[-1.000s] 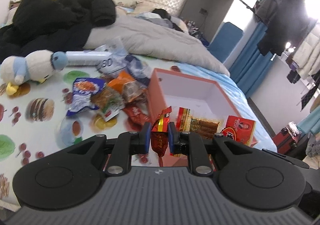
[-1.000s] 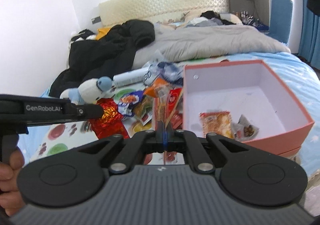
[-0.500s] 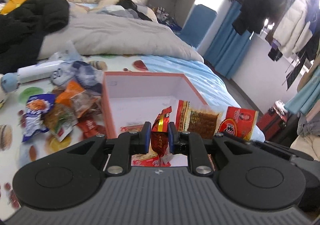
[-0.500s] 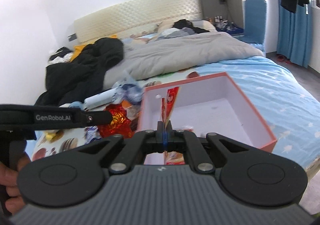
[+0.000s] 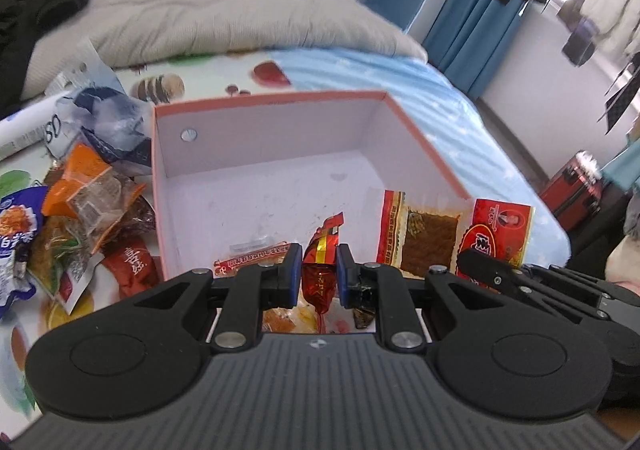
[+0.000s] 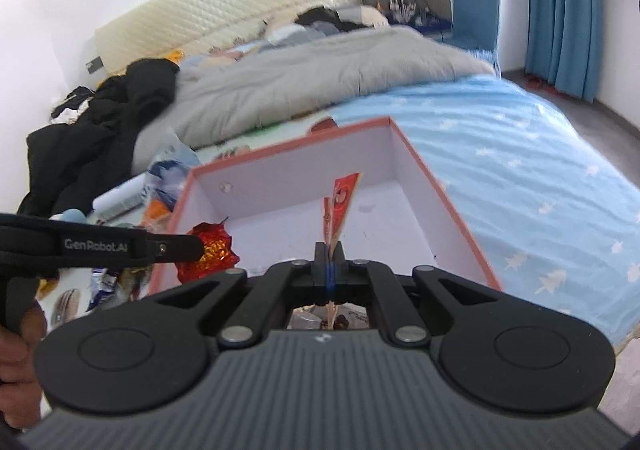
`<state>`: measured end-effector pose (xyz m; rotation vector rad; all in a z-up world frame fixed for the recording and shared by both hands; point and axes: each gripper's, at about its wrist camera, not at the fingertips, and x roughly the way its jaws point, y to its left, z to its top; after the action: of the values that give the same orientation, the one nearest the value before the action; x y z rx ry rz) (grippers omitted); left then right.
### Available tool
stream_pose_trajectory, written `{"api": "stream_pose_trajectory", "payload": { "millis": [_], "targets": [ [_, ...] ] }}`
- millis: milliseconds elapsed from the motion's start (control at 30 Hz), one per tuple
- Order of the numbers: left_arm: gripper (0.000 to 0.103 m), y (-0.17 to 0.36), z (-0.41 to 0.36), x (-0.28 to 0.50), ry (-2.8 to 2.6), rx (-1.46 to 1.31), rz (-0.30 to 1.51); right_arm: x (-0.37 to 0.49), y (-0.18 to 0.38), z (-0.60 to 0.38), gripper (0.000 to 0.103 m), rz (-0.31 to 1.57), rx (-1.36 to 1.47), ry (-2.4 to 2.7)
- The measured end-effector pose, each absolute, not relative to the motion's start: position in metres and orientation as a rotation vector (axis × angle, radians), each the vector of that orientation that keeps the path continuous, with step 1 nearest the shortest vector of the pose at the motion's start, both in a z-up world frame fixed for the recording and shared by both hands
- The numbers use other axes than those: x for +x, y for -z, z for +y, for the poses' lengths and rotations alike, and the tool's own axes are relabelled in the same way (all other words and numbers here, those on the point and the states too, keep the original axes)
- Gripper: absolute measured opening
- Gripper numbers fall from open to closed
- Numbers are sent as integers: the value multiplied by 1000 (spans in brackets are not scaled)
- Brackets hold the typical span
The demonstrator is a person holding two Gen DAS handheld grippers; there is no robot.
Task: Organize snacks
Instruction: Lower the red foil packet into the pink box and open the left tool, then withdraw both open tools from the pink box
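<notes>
Pink box (image 5: 276, 102) holds few snacks; left gripper (image 5: 318, 274) clamps red candy (image 5: 320, 270), right gripper (image 6: 329, 270) pinches flat packets (image 6: 340, 206).

One box (image 5: 276, 154) sits on the bed (image 5: 460, 114). Two hand-held grippers: the left (image 5: 318, 280) pinches one red candy (image 5: 320, 274), the right (image 6: 329, 264) two flat packets (image 5: 418, 238) (edge-on in its own view). One loose snack pile (image 5: 80, 210), count unclear, lies beside the box.
</notes>
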<state>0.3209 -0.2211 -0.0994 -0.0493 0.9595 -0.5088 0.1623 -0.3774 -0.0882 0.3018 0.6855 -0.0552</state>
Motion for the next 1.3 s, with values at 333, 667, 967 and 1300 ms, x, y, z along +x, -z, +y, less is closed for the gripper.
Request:
{"api": "stream_pose_trajectory", "payload": {
  "millis": [333, 667, 967, 1300],
  "targets": [
    [21, 142, -236, 362, 476, -47, 1028, 200, 129, -387, 7, 747, 313, 34],
    [44, 120, -219, 349, 473, -56, 984, 202, 129, -389, 62, 748, 313, 75],
    [44, 70, -191, 295, 482, -72, 895, 163, 96, -374, 62, 676, 316, 71],
    [44, 27, -157, 215, 504, -81, 788, 107, 62, -346, 62, 593, 311, 59]
  ]
}}
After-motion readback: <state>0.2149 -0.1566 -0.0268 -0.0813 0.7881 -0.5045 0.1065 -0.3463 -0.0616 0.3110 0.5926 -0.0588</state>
